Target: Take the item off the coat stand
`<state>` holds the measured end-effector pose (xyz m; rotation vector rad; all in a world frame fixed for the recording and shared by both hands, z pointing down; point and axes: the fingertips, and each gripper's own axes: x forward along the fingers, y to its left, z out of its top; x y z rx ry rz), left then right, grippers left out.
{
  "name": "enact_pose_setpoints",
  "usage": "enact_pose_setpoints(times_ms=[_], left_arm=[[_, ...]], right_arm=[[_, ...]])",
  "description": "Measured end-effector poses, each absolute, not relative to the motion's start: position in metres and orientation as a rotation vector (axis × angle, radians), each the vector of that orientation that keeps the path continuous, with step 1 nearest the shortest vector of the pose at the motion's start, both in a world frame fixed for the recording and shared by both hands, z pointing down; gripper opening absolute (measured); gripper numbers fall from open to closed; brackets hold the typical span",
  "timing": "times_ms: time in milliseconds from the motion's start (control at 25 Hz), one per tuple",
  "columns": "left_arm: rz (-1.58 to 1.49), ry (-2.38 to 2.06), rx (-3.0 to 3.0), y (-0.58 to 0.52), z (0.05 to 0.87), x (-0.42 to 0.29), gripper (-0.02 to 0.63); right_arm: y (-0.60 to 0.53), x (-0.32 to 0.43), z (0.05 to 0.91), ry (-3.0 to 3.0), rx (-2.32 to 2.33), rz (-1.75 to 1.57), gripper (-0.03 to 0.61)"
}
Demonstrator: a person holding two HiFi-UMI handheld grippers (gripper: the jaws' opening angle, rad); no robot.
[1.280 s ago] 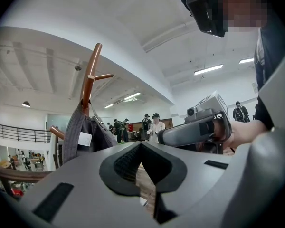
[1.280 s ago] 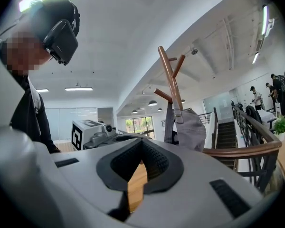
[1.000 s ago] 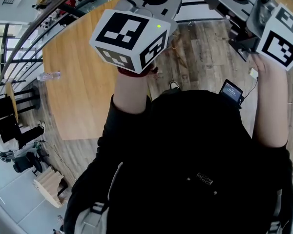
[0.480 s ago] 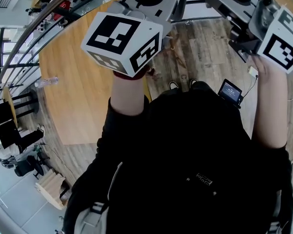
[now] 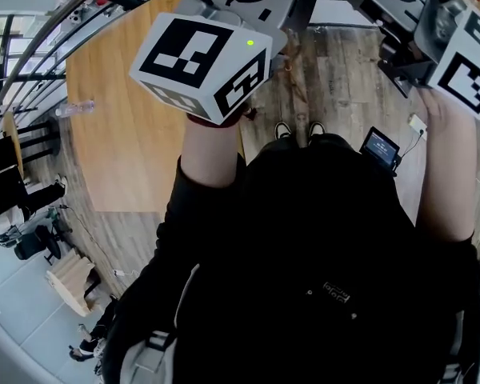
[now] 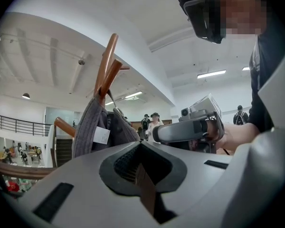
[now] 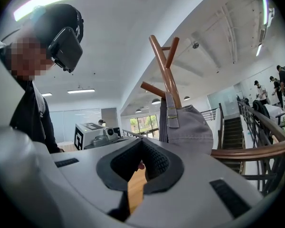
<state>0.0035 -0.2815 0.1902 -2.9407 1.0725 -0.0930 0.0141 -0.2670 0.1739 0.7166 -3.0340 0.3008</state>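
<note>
A grey cap (image 7: 192, 122) hangs from a peg of the wooden coat stand (image 7: 162, 63), just beyond my right gripper (image 7: 141, 141), which is shut and empty. In the left gripper view the same cap (image 6: 88, 122), with a white tag, hangs on the stand (image 6: 107, 63) ahead and to the left. My left gripper (image 6: 141, 145) is shut with nothing in it and stays short of the cap. Both grippers are held up level and face each other. From the head view only their marker cubes (image 5: 204, 66) (image 5: 472, 62) show.
A person in a black top holds both grippers. Below lie a plank floor (image 5: 336, 70), a pale wooden platform (image 5: 128, 126), a small screen device (image 5: 380, 146) and a curved railing (image 5: 32, 62). Stairs (image 7: 232, 132) and other people stand in the background.
The head view has shifted slightly, and the person's shoes now show on the floor. The right marker cube sits a little nearer the frame's right edge. Both grippers stay shut.
</note>
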Motion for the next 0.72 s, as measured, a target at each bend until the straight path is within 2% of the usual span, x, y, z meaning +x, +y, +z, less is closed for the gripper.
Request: enact_pose_setpoints(times_ms=[720], left_arm=[[-0.118, 1.178, -2.943, -0.270, 0.195, -0.008, -0.003]], right_arm=[[-0.272, 0.011, 0.181, -2.991, 0.752, 0.296, 0.015]])
